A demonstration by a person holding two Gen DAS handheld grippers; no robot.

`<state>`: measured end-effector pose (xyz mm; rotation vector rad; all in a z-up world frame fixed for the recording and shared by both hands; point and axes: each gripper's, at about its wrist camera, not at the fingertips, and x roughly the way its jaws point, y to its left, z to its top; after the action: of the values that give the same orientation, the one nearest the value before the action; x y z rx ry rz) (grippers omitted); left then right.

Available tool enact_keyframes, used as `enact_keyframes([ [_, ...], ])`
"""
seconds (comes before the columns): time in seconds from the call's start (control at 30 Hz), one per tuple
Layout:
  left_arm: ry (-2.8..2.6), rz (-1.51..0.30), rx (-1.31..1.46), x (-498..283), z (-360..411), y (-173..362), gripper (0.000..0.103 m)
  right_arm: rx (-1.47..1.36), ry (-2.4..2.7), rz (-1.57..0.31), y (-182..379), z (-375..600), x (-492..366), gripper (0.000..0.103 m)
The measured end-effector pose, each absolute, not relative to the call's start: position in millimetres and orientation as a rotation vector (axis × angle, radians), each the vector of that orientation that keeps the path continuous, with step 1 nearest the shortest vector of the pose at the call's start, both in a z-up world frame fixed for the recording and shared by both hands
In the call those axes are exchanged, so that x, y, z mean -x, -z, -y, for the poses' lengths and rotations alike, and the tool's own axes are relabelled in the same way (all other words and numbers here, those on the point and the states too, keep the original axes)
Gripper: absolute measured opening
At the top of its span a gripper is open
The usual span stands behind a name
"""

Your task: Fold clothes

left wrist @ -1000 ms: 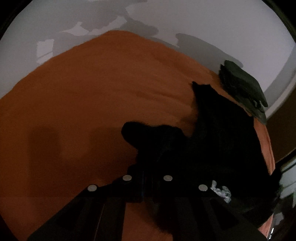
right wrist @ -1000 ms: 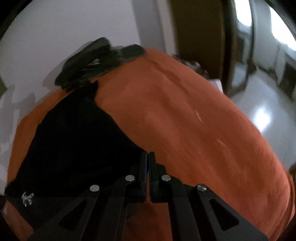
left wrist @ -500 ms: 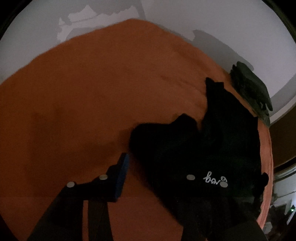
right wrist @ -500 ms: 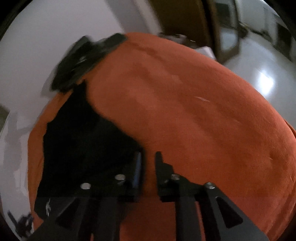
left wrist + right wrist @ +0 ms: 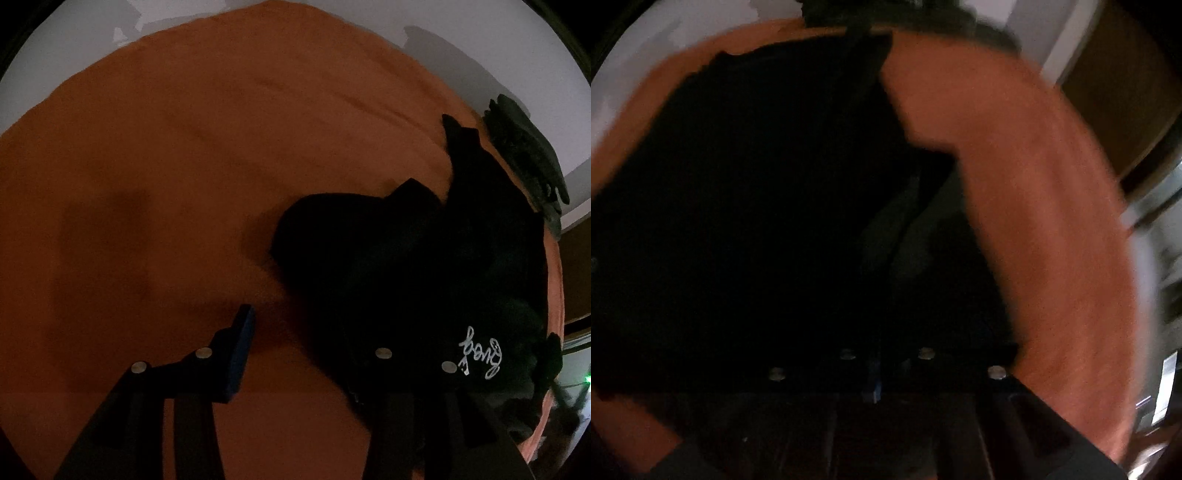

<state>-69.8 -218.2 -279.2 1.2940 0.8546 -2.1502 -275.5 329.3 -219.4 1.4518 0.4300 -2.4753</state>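
Lying half crumpled on the orange blanket (image 5: pixel 184 166), the black shirt (image 5: pixel 424 266) has been let go by the left gripper (image 5: pixel 314 332) — jaws now spread, one finger over bare blanket, the other against the cloth. The right gripper (image 5: pixel 877 365) has swung over the shirt (image 5: pixel 757 203) and its jaws have just snapped together; whether they pinch fabric is too dark to tell. A fresh regrasp seems under way.

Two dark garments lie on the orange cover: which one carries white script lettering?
The black garment spread close under the left hand-held gripper; its white script shows near its right edge. The dark green folded pile by the wall shows none.
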Motion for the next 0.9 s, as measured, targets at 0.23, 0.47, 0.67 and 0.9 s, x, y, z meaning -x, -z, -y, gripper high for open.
enact_keyframes([
  [0.23, 2.143, -0.834, -1.298, 78.3, 208.1, 286.0, 0.047, -1.298, 2.779, 0.176, 135.2, -451.5, 310.2, 0.003],
  [0.47, 2.17, -0.802, -1.292, 82.0, 203.4, 270.9, 0.048, -1.497, 2.726, 0.124, 173.5, -475.5, 336.5, 0.012],
  [0.67, 2.131, -0.876, -1.299, 76.5, 198.5, 271.8, 0.048, -1.672, 2.552, 0.499, 207.8, -511.0, 308.9, 0.059],
  [0.9, 2.168, -0.915, -1.388, 80.4, 161.1, 273.7, 0.048, -1.598, 2.402, 0.575, 214.0, -490.1, 254.1, 0.062],
])
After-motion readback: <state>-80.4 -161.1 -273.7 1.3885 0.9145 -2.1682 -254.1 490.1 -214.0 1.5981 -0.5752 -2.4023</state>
